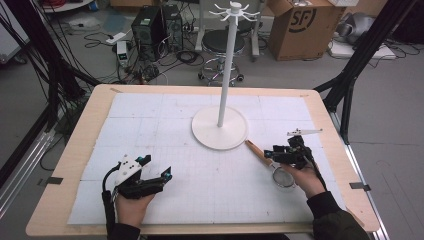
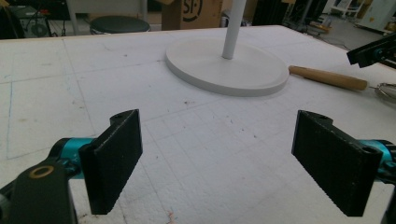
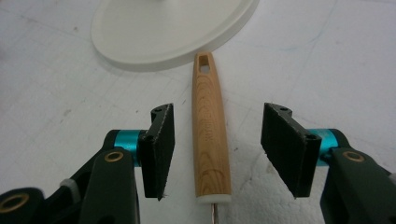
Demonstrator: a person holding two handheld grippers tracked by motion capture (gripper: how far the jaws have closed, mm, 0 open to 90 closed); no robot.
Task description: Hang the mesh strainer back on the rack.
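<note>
In the high view, a pale wooden desk covered by a white gridded mat is seen, with a white stand of round base and tall pole set toward its far middle. A strainer with a wooden handle is laid just right of that base, the handle's far end almost at the base's rim and the round mesh head nearer the person. The right tongs are held low over the handle by the person's right hand. The left tongs are held by the left hand near the front left of the mat, well apart from the strainer, with nothing between them.

In the left gripper view, the left tongs are shown spread wide over bare mat. The stand's base is seen ahead, and the handle lies to its right, beside a part of the other tongs.

In the right gripper view, the right tongs are seen parted, with the handle lying lengthwise between the pads. A clear gap is left on each side, so the wood is not pressed. The handle's slotted end is pointed at the stand's base, just short of its rim.
</note>
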